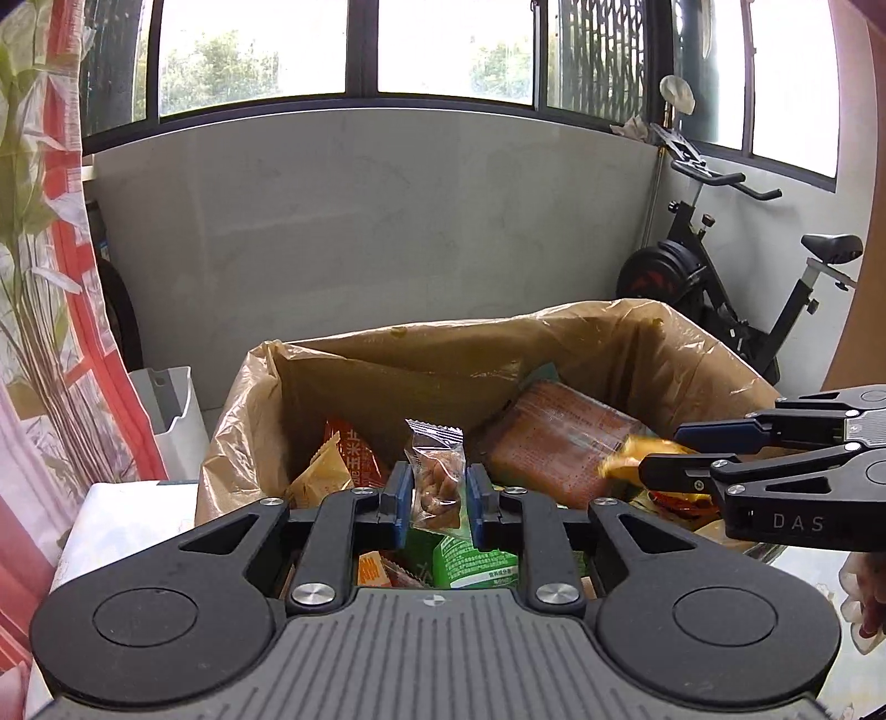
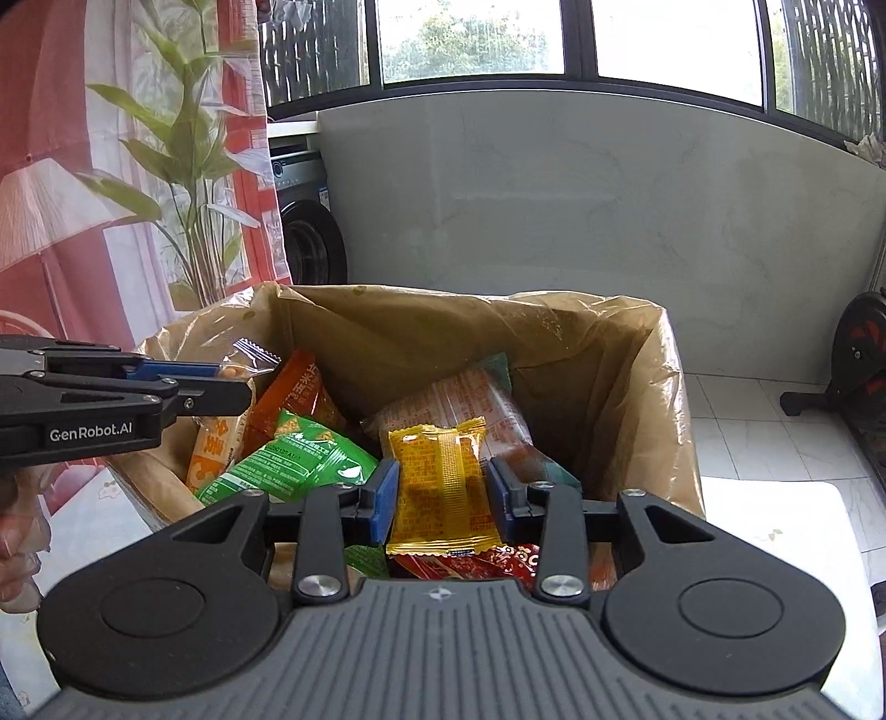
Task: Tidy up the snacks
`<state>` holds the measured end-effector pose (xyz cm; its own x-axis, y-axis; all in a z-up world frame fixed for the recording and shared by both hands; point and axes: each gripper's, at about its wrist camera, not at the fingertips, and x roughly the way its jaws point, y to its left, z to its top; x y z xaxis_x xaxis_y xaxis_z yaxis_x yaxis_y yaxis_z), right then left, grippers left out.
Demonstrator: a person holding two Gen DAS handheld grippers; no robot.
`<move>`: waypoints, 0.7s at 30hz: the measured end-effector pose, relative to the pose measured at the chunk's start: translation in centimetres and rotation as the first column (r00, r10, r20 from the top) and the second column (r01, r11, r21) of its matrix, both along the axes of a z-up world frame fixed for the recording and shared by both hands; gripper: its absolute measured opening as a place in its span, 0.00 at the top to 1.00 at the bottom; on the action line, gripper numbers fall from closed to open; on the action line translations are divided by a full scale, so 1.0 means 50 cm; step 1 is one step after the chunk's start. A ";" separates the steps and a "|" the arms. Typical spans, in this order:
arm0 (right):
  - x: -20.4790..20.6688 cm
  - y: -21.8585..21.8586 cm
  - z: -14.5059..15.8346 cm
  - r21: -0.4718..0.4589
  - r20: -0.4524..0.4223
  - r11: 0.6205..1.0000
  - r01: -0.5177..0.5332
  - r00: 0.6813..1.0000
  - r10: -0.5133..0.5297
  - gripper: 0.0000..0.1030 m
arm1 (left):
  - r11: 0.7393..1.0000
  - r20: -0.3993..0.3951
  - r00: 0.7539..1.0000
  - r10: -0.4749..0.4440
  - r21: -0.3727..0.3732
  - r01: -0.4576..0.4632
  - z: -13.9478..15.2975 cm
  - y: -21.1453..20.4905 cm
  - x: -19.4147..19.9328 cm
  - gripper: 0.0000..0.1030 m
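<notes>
Holding two snack packets over a cardboard box (image 1: 692, 354) lined with a thin brownish plastic bag (image 2: 653, 387), we work with a gripper in each hand beside a grey balcony wall. Our left gripper (image 1: 440, 501) has its blue pads pressed against a small clear packet (image 1: 437, 471) of brown nuts, which stands upright between them, its crimped top edge poking above the fingertips. Our right gripper (image 2: 443, 493) is clamped nearly closed on a yellow packet (image 2: 440, 487), held upright with its seam facing the camera and its lower crimp hanging just below the pads. From the left wrist view, that same gripper reaches in from the right edge with the yellow wrapper blurred at its tip. Both packets hang above the open box, where more snacks lie heaped: a green packet (image 2: 293, 459), an orange packet (image 2: 299, 393) leaning at the left wall, and a large flat reddish pack (image 1: 559, 443) resting tilted toward the back. A black exercise bike (image 1: 736, 277) stands in the corner to the right, a patterned red curtain (image 2: 55, 221) hangs at the left, and dark-framed windows (image 1: 360, 50) run along the top.
</notes>
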<state>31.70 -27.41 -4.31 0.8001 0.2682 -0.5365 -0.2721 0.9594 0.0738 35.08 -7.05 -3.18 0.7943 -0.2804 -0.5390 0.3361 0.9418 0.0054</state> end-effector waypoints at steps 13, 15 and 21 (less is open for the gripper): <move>-0.023 -0.008 0.008 0.003 0.015 0.999 0.037 0.999 -0.037 0.19 | 0.999 0.042 0.998 0.036 -0.025 -0.035 0.024 0.031 -0.016 0.11; -0.025 -0.010 0.010 0.010 0.011 0.999 0.041 0.999 -0.041 0.15 | 0.999 0.028 0.999 0.041 -0.032 -0.040 0.030 0.040 -0.013 0.10; -0.040 -0.010 0.019 0.022 0.025 0.997 0.073 0.997 -0.073 0.00 | 0.996 0.045 0.995 0.086 -0.012 -0.086 0.046 0.054 -0.023 0.08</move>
